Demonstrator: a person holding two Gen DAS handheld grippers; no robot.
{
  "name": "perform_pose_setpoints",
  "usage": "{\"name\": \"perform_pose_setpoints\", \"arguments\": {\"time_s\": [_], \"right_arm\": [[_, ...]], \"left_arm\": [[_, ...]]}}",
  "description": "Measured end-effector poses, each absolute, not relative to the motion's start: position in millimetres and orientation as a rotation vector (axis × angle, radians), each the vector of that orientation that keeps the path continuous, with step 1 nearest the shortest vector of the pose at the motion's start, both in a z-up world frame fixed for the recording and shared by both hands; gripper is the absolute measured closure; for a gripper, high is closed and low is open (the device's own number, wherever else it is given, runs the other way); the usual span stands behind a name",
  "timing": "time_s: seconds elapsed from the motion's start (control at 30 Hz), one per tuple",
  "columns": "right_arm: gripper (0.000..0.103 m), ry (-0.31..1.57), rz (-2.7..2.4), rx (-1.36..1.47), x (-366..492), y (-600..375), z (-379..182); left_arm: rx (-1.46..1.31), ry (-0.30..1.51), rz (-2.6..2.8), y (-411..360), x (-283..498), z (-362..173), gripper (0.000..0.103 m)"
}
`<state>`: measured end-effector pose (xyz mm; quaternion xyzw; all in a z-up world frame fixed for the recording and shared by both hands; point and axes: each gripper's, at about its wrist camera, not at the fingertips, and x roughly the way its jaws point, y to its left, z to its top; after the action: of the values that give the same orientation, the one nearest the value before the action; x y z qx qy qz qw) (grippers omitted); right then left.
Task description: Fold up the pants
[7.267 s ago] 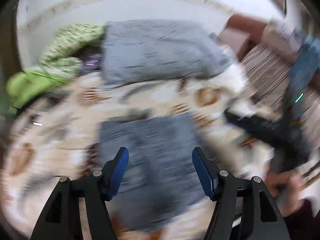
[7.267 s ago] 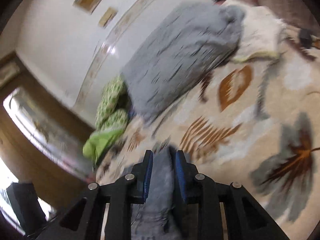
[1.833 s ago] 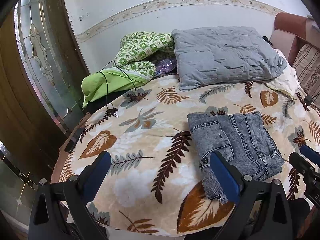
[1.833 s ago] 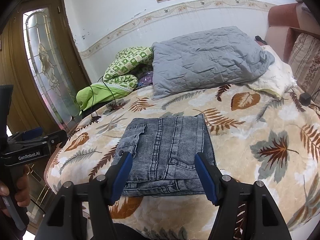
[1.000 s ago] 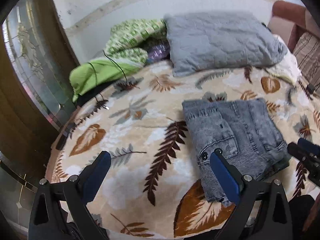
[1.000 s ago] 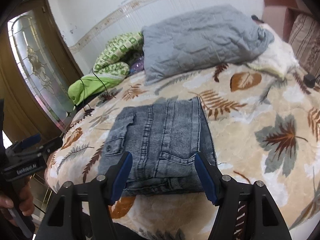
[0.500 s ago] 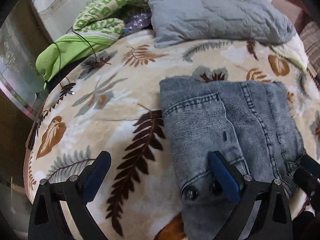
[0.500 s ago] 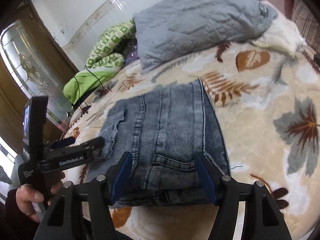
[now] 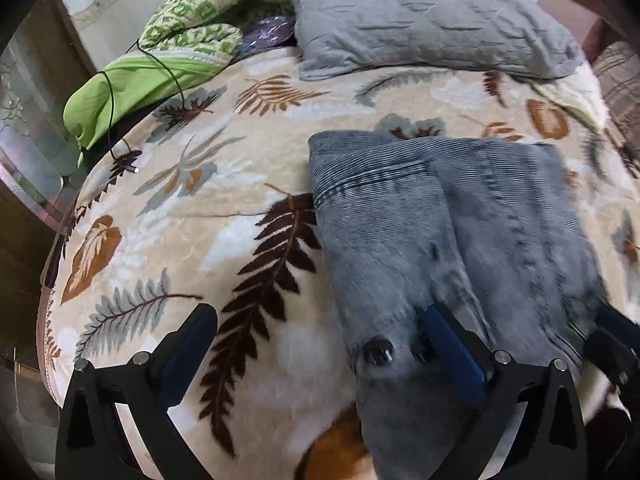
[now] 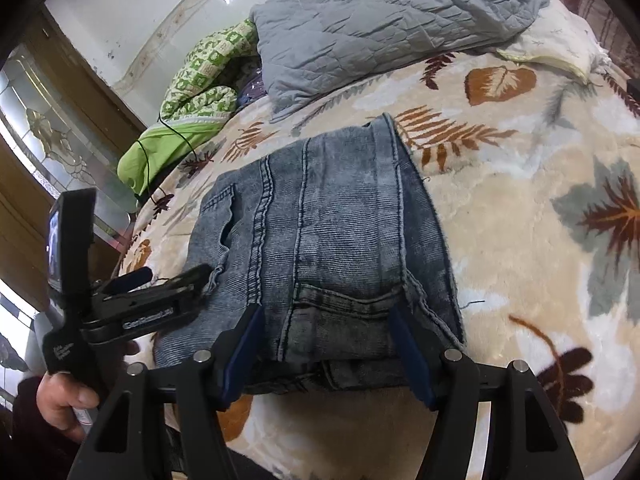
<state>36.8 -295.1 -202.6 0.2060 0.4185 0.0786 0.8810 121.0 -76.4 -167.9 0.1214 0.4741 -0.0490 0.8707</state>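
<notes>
The grey denim pants lie folded in a thick rectangle on the leaf-print blanket; they also show in the right wrist view. My left gripper is open wide at the pants' near left corner, its right finger over the denim by two metal buttons. My right gripper is open, its fingers straddling the near folded edge. The left gripper also shows in the right wrist view, touching the pants' left edge.
A grey quilted pillow lies at the head of the bed. A green patterned blanket and lime cloth with a black cable sit at the far left. A glass door stands left. A striped cushion is at the right.
Both grippers have moved forward and down to the folded pants and stayed open. The left one has shifted right onto the pants' left corner.
</notes>
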Motion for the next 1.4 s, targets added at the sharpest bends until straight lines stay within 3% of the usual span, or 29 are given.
{"name": "perform_pose_setpoints", "arguments": {"time_s": [0.2,0.37,0.6,0.8,1.2,1.33,1.4], "right_arm": [[0.035,0.735,0.127,0.308,12,-291,-146],[0.035,0.734,0.144,0.265,16,-274,-123],[0.035,0.859,0.218,0.28,83,-249,-141],[0.035,0.997,0.245,0.322,147,-249,-189],[0.034,1.097,0.301,0.39,191,-259,-224],[0.03,1.139,0.328,0.447,198,-264,-225],[0.022,1.145,0.342,0.471,201,-262,-226]], "left_arm": [[0.276,0.818,-0.042,-53,67,-116,0.0],[0.235,0.841,-0.054,-35,49,-108,0.0],[0.216,0.916,-0.1,-34,57,-140,0.0],[0.217,0.912,-0.131,-43,75,-154,0.0],[0.249,0.963,-0.23,-59,103,-190,0.0],[0.201,0.978,-0.246,-55,106,-198,0.0],[0.205,0.983,-0.251,-57,108,-202,0.0]]}}
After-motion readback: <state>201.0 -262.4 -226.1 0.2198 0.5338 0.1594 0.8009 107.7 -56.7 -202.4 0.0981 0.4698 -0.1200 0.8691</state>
